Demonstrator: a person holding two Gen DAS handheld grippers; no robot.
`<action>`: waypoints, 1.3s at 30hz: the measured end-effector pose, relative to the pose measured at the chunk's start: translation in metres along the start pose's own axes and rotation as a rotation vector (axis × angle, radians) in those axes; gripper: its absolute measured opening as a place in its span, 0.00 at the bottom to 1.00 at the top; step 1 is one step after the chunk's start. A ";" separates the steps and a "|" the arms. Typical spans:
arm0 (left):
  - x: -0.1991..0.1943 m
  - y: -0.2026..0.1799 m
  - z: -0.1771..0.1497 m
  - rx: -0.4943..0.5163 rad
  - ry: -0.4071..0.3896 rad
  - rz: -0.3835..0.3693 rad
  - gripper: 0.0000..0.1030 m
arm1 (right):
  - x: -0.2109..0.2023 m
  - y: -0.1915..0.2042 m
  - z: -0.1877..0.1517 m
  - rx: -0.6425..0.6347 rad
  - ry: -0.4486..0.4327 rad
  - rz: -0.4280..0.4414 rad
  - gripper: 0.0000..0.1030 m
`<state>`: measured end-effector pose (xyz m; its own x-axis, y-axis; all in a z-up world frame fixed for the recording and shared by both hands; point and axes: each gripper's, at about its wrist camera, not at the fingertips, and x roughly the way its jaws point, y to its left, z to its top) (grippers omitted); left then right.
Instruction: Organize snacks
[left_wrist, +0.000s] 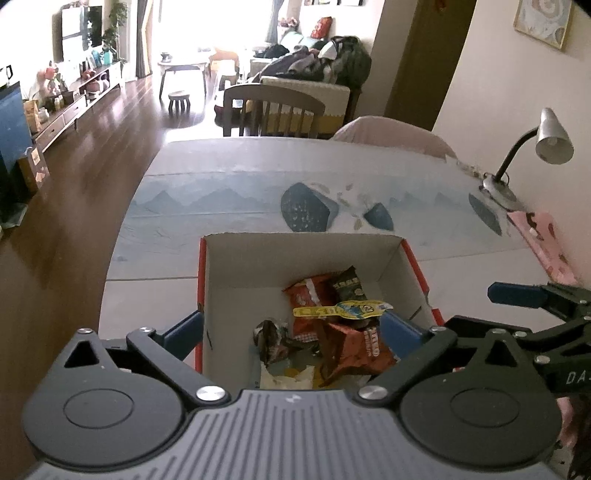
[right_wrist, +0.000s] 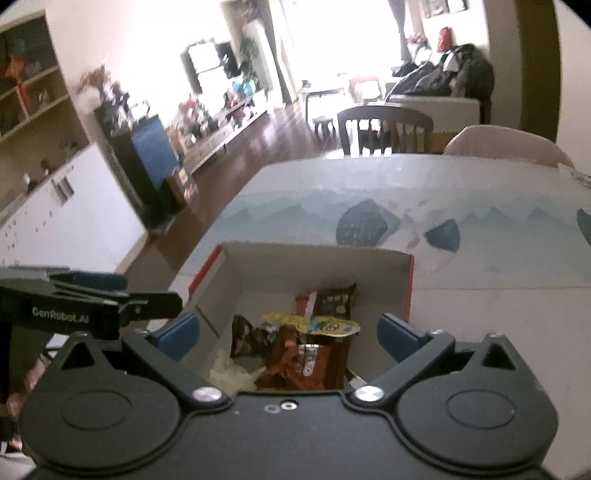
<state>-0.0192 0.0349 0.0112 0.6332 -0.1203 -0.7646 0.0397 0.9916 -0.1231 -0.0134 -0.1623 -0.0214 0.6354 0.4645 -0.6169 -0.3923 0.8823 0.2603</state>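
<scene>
An open cardboard box (left_wrist: 295, 254) with red outer sides stands on the table, also in the right wrist view (right_wrist: 317, 266). Inside lie several snack packets: a red-brown packet (left_wrist: 351, 347), a dark packet (left_wrist: 349, 286), a yellow-labelled one (left_wrist: 340, 309) on top, and a crumpled dark wrapper (left_wrist: 271, 338). The right wrist view shows the same pile, with the yellow one (right_wrist: 317, 325) and the brown packet (right_wrist: 310, 362). My left gripper (left_wrist: 291, 332) is open and empty above the box's near end. My right gripper (right_wrist: 290, 332) is open and empty over the box too; it shows at the left wrist view's right edge (left_wrist: 524, 295).
The table (left_wrist: 258, 184) wears a pale blue patterned cloth. A grey desk lamp (left_wrist: 546, 140) and a pink cloth (left_wrist: 543, 240) sit at its right edge by the wall. Chairs (left_wrist: 273, 107) stand at the far end. Wooden floor lies to the left.
</scene>
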 end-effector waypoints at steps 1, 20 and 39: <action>-0.002 0.000 -0.001 -0.007 0.001 -0.007 1.00 | -0.002 0.000 -0.001 0.015 -0.014 0.000 1.00; -0.012 -0.015 -0.019 -0.007 0.001 0.011 1.00 | -0.018 0.011 -0.016 0.055 -0.061 -0.047 1.00; -0.012 -0.025 -0.023 0.013 0.011 0.020 1.00 | -0.027 0.011 -0.022 0.059 -0.081 -0.073 1.00</action>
<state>-0.0458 0.0105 0.0089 0.6257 -0.1007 -0.7735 0.0373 0.9944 -0.0993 -0.0493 -0.1671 -0.0181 0.7137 0.4013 -0.5741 -0.3049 0.9159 0.2612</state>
